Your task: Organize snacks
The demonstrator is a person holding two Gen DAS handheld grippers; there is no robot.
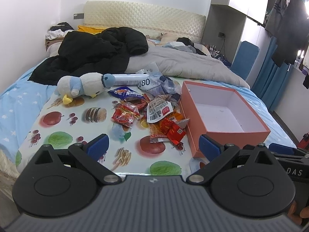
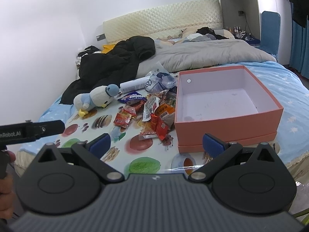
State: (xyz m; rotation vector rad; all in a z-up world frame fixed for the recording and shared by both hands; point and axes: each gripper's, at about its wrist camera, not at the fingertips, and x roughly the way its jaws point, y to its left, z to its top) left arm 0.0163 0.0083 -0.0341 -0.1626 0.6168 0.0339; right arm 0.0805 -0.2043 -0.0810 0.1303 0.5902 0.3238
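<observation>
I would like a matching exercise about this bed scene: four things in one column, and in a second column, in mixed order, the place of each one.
Things:
1. salmon-pink cardboard box
2. white and blue plush penguin
3. black padded jacket
4. pile of red and orange snack packets

Places:
A. lying across the bed, behind the plush toy
B. right of the snack pile, open and with nothing inside
C. on the fruit-print mat, between toy and box
D. at the far left corner of the fruit-print mat

Pairs: 1-B, 2-D, 3-A, 4-C

Glossy foil snack packets [image 1: 152, 114], matt cardboard box [image 1: 237, 133], plush penguin [image 1: 83, 86].
</observation>
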